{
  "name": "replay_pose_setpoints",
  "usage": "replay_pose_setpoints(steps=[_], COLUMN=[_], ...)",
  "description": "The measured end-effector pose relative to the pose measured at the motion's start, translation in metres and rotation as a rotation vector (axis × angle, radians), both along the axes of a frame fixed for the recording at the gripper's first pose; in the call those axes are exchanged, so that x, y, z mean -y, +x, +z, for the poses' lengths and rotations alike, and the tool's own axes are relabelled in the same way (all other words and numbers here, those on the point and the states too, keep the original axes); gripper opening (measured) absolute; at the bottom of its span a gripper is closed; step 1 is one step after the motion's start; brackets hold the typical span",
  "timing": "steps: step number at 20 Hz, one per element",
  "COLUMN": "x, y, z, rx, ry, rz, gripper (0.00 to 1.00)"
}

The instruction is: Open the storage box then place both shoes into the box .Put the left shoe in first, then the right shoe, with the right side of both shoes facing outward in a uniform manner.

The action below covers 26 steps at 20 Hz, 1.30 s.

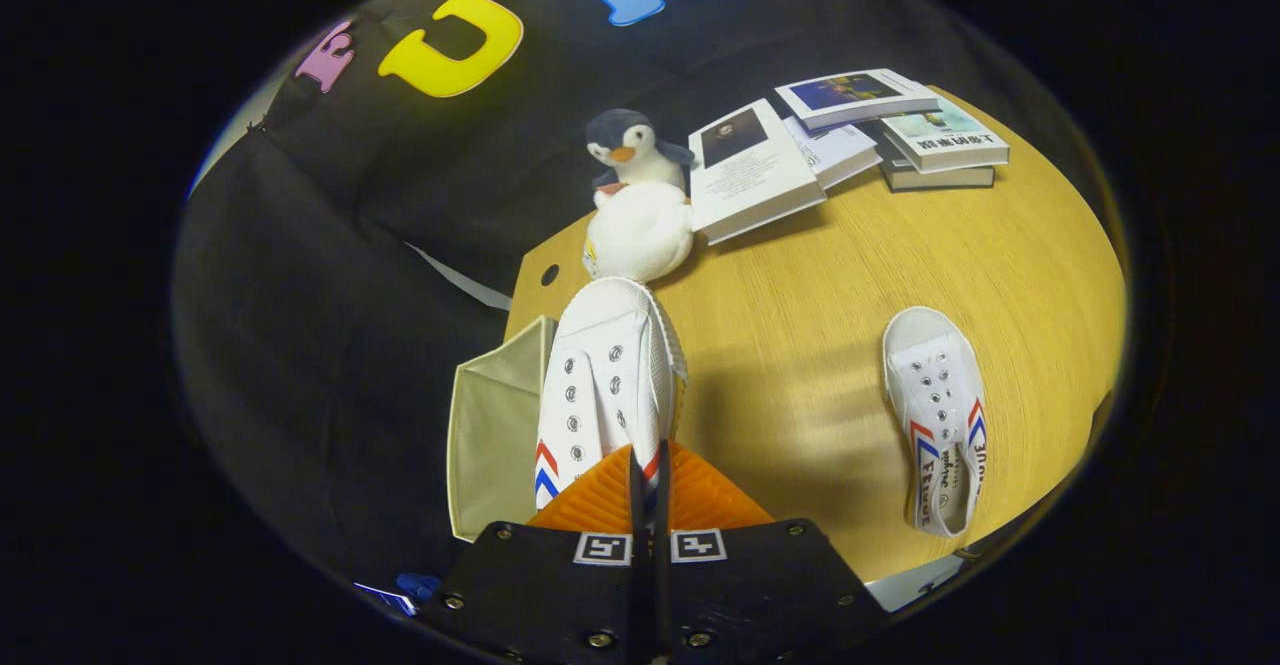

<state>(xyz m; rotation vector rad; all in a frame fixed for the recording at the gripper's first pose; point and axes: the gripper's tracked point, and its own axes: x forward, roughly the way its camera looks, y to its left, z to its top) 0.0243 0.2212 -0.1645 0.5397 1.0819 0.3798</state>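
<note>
My gripper [648, 480] is shut on a white canvas shoe [605, 375] with red and blue chevrons, both fingers pressing on its heel end. The shoe hangs in the air with its toe pointing away from me, above the table's left edge. Just left of the shoe and below it stands the beige fabric storage box [495, 425], its top open and its pale inside showing. The second white shoe [938, 415] lies flat on the wooden table [800, 345] to the right, toe pointing away.
A plush penguin [635, 200] sits at the table's far left corner, just beyond the held shoe's toe. Several books [850, 140] lie spread and stacked at the back of the table. Black cloth hangs behind and to the left.
</note>
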Motion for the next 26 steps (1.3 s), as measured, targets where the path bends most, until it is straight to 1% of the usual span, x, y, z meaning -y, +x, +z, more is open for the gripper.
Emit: replay_pose_setpoints(steps=[4, 11, 17, 26], x=[-0.035, -0.098, -0.139, -0.183], y=[0.006, 0.006, 0.001, -0.009], z=[0.02, 0.018, 0.001, -0.027], rx=[0.019, 0.002, 0.0, 0.005], ry=[0.027, 0.046, -0.001, -0.084], rz=[0.034, 0.085, 0.134, 0.19], gripper=[0.0, 0.0, 0.0, 0.0])
